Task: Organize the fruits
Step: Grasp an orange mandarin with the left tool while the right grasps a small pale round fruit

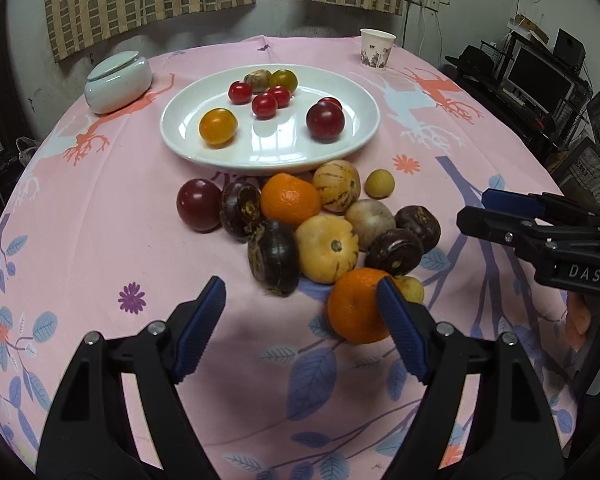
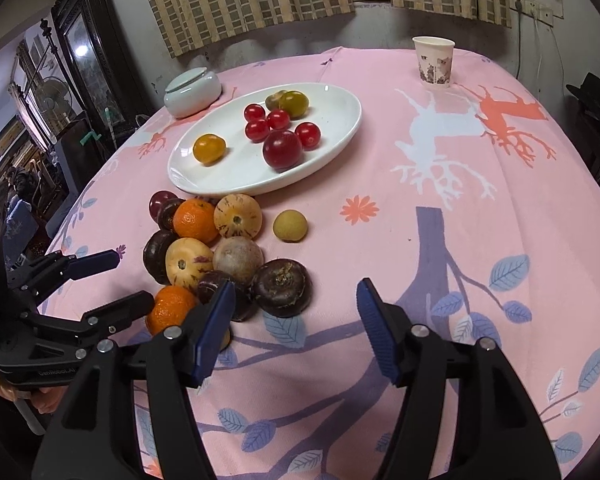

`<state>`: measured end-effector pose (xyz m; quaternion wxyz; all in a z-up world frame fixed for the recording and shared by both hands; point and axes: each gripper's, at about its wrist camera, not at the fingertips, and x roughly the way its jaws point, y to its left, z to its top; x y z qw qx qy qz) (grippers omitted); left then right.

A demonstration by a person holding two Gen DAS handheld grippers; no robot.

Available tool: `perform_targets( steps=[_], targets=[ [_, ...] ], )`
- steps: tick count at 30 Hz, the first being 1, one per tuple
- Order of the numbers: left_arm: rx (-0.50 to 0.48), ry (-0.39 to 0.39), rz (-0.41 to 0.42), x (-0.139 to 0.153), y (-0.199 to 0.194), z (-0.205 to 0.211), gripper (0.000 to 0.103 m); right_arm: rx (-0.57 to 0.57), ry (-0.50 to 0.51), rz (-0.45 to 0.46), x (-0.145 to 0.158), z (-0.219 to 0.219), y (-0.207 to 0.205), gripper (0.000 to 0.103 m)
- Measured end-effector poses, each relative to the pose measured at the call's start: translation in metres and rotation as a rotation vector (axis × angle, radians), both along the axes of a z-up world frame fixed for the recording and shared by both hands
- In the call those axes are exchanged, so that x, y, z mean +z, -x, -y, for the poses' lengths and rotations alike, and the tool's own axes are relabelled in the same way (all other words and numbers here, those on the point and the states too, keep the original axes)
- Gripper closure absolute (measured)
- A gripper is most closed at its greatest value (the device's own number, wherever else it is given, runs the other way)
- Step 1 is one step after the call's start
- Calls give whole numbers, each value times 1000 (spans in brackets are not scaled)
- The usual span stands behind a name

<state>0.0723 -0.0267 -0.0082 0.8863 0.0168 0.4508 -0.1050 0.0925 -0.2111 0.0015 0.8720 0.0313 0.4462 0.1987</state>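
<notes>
A lived-in home, likely a dining or living room. A round table under a pink tablecloth (image 1: 100, 208) printed with deer and leaves carries a white plate (image 1: 352, 136) of fruit, a lidded ceramic jar (image 1: 118, 80) near its far left edge and a paper cup (image 1: 376, 49) at its far right edge. Checked curtains (image 1: 148, 0) flank a small window; a monitor (image 1: 538, 76) and speakers crowd one wall, and a dark wooden cabinet (image 2: 88, 60) stands against another.

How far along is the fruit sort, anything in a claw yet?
Done: eight small fruits already sit on the white plate, including a dark red plum. In hand: nothing; the left claw and right claw are both open and empty, near the pile. Left: the pile on the pink cloth, including the near orange.
</notes>
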Motion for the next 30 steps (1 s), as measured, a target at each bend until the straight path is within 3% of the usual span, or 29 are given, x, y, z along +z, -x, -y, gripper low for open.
perform_targets(
  steps=[8,11,13,16,18,21,24,27,30],
  targets=[
    [-48,2,-11,-3,4,17,23,-13,-28,-26,-8,6,-2,39],
    [-30,53,-81,-15,-4,14,25,-12,-45,-48,-10,8,-4,39],
    [-11,128,-124,-21,-7,9,30,-8,-49,-48,-11,9,-3,39],
    [-63,175,-147,-25,-10,15,55,5,-63,-48,-10,9,-2,39],
    [-68,186,-138,-27,-11,17,55,12,-68,-47,-10,9,-1,39],
    [-56,265,-174,-30,-19,12,53,14,-67,-46,-10,9,0,39],
    [-55,311,-188,-37,-23,11,43,13,-66,-45,-10,8,0,39],
    [-35,291,-171,-32,-19,14,56,9,-54,-40,-10,8,0,39],
    [-8,241,-165,-28,-14,10,57,18,-22,-28,-11,4,2,39]
  ],
)
